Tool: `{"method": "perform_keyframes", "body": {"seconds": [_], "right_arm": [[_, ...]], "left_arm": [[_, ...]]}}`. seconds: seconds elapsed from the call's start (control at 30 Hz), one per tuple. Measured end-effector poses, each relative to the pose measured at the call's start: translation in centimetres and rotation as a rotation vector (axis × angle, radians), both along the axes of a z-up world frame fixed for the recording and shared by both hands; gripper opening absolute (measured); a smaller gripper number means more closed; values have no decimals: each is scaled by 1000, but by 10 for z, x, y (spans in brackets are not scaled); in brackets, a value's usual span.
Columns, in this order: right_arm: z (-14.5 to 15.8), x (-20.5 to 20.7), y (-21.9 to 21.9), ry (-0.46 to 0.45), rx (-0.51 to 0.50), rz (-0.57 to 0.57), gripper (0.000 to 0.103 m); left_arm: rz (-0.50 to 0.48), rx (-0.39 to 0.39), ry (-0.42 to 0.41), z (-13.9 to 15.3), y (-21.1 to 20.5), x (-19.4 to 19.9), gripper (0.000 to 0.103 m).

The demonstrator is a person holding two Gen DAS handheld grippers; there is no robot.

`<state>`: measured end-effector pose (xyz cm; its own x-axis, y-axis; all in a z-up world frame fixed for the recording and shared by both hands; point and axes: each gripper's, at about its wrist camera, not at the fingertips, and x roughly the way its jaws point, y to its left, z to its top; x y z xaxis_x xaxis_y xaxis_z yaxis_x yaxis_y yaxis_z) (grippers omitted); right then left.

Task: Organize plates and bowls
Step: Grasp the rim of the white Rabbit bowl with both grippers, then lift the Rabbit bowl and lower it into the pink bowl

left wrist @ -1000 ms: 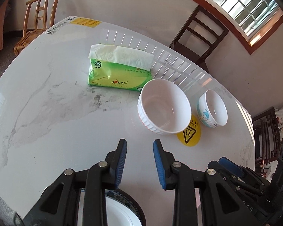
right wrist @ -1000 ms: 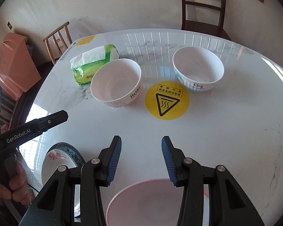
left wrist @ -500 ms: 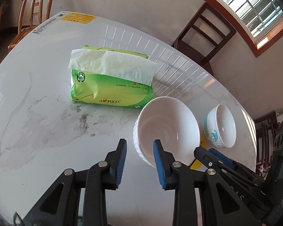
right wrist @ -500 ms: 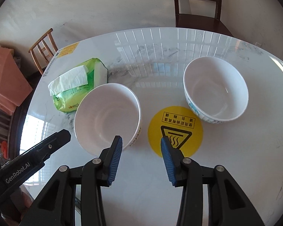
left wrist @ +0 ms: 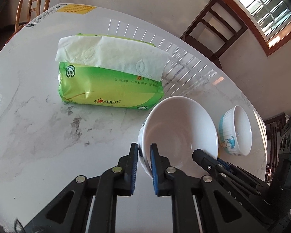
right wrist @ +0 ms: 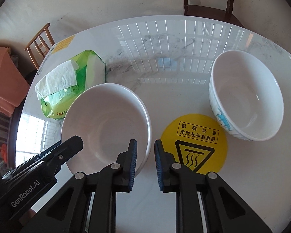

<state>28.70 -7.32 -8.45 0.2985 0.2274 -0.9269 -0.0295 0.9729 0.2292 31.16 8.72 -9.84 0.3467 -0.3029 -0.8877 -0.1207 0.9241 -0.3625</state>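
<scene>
1. Left wrist view: the left tongs (left wrist: 144, 153) are seen astride the near rim of the large white ceramic bowl (left wrist: 179, 130), one pad outside the wall and one inside, with a small gap left; a firm clamp cannot be confirmed.
2. The right tongs (right wrist: 145, 151) are held open astride the opposite rim of the same bowl (right wrist: 106, 124), which stands on the white marble table (right wrist: 184, 203) just beside the green tissue pack (left wrist: 110, 85).
3. The bowl is judged stiff, glazed, slippery and breakable; the rim wall is judged the best hold.
4. Two bowls are counted, the second being a smaller white bowl with blue cartoon print (right wrist: 246, 95) beside the round yellow hot-surface sticker (right wrist: 194, 143); one tissue pack is counted, and no plates are seen.
</scene>
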Motion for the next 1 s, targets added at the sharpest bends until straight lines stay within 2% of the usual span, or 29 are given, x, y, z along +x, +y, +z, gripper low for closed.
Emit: {"method": "perform_keyframes", "body": {"seconds": [0.53,1.0], "right_arm": [[15,-32,4,-3,-5,15,13],[47,-74,1,-38,-12,22,12]], "left_arm": [[2,9,-1,16,7,-41,13],[-12,11,-51,56,-4,-84,13]]}}
